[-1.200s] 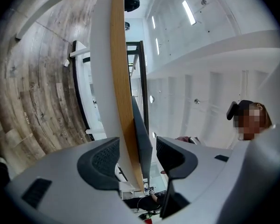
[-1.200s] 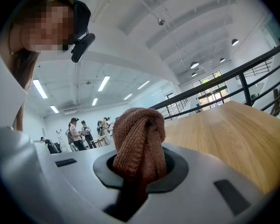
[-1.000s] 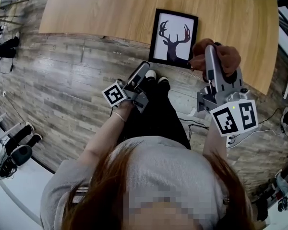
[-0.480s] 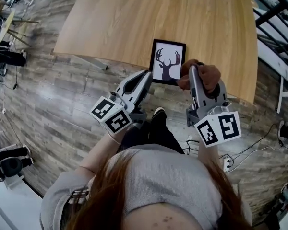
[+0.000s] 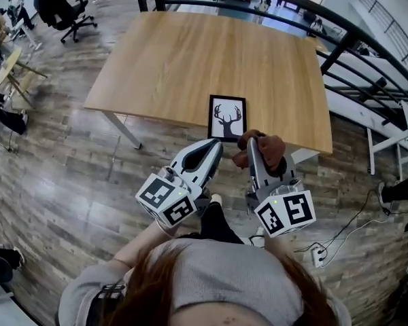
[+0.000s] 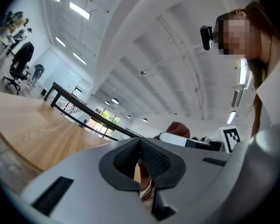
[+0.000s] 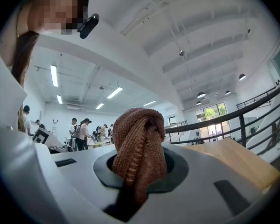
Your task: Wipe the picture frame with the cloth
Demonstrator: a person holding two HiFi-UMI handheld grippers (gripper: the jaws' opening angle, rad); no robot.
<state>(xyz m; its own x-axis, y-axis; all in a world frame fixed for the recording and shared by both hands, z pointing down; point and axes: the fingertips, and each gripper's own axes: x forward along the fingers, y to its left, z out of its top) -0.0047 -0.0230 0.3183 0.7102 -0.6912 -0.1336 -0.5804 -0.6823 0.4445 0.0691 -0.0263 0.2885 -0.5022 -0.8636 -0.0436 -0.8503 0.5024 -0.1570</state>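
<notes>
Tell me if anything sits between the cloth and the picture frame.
Nothing visible does. The right hand-held gripper holds the brown cloth near the picture frame, which lies alone at the near edge of the table.

Wooden table [image 5: 190, 66] — black railing [image 5: 357, 32] behind, office chair [image 5: 60, 9] far-left.

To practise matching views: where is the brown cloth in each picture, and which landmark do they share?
Head view: cloth right of centre, held in the right gripper.
Left gripper view: cloth right of centre, a lump beyond the jaws.
Right gripper view: cloth at centre, clamped between the jaws.
Shared landmark: the wooden table.
</notes>
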